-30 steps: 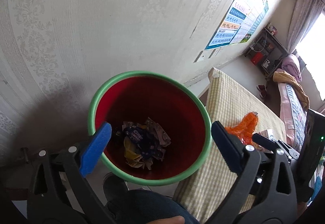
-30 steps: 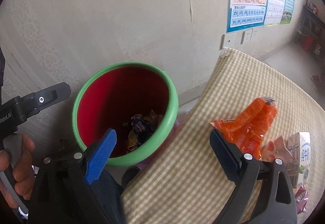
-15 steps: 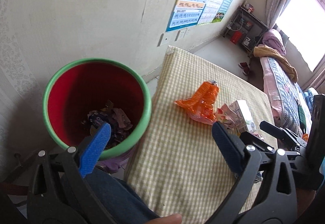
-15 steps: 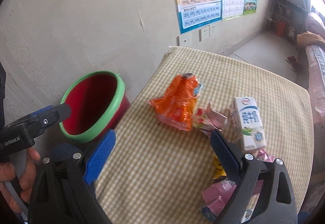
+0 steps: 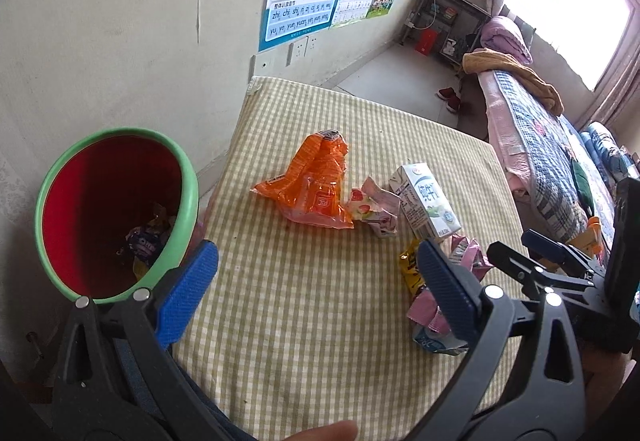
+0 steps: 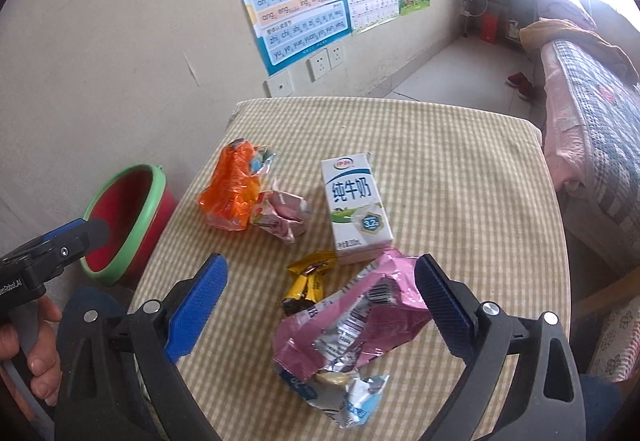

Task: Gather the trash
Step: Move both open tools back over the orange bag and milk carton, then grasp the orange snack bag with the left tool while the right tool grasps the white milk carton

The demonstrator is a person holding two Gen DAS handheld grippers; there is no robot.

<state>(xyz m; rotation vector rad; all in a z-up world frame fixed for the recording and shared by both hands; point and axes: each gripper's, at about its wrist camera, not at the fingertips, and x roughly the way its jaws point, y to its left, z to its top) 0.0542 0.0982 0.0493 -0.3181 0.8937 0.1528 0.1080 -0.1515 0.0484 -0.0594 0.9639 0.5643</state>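
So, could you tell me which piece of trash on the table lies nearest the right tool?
The pink wrapper: it lies right between the right tool's open fingers, while the yellow wrapper, milk carton and orange bag lie farther off.

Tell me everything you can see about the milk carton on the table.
The milk carton is a small white box, cardboard by its look, with blue Chinese letters, a green-and-blue picture and a round "3.2" badge on its top face. It lies flat on the checked tablecloth, its top end toward the wall. It looks whole, not crushed. Its near end seems to touch the pink wrapper; a yellow wrapper lies close beside that end. A small crumpled pink pack lies to its left. Neither tool touches it.
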